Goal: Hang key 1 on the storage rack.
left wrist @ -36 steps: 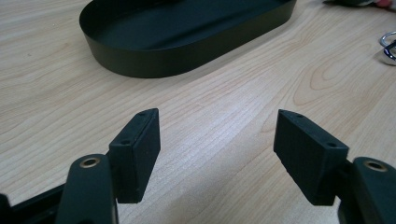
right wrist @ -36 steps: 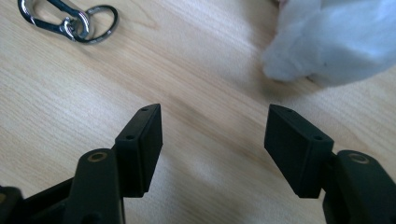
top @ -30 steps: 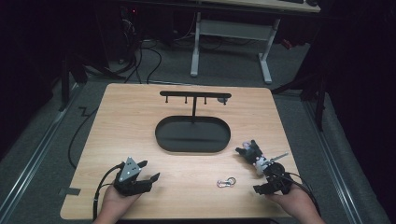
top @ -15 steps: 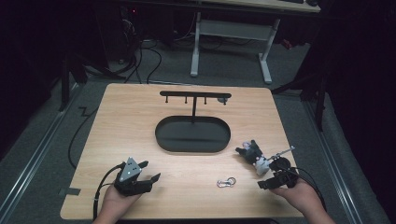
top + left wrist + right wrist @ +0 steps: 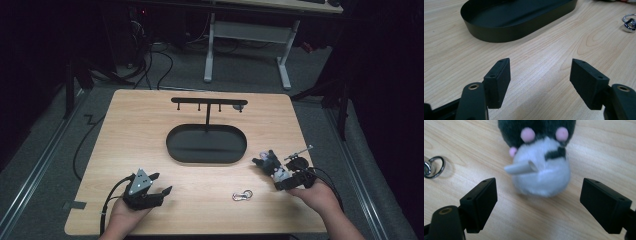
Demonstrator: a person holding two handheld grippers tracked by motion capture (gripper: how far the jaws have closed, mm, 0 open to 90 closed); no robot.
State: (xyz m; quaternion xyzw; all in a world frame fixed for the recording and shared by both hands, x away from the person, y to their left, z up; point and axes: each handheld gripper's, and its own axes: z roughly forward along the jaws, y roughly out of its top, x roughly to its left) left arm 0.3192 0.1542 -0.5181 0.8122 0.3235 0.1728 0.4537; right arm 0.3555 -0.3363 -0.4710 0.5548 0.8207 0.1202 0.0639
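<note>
The right gripper (image 5: 537, 205) stands with its jaws spread wide, nothing between them, the plush toy (image 5: 540, 157) lying on the wooden table (image 5: 150, 130) just ahead of them. The left gripper (image 5: 540, 83) is likewise released over bare wood at the near left. A metal key ring (image 5: 242, 195) lies between them; the black oval tray (image 5: 206, 144) sits farther off.
</note>
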